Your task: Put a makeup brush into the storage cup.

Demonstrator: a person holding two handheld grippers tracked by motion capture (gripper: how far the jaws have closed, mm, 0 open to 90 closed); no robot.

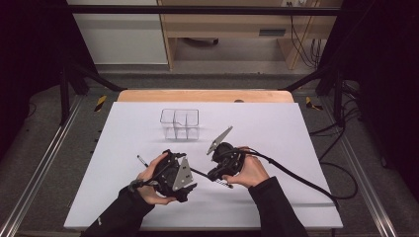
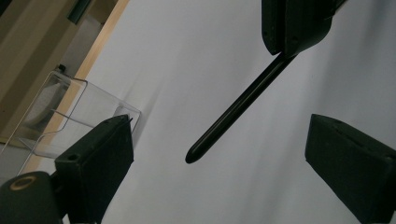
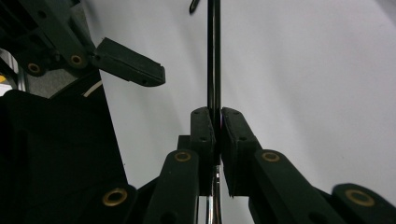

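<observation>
My right gripper is shut on a slim black pen, and the pads pinch it partway along the barrel. The pen's free end points toward my left gripper and lies between its wide-open jaws without touching either pad. In the left gripper view the right gripper hangs at the top with the pen sticking out of it. Both grippers hover low over the white sheet near its front edge, close together.
A clear plastic container with compartments stands on the sheet beyond the grippers. A second thin dark pen-like stick lies on the sheet just left of the left hand. A wooden table edge runs behind the sheet.
</observation>
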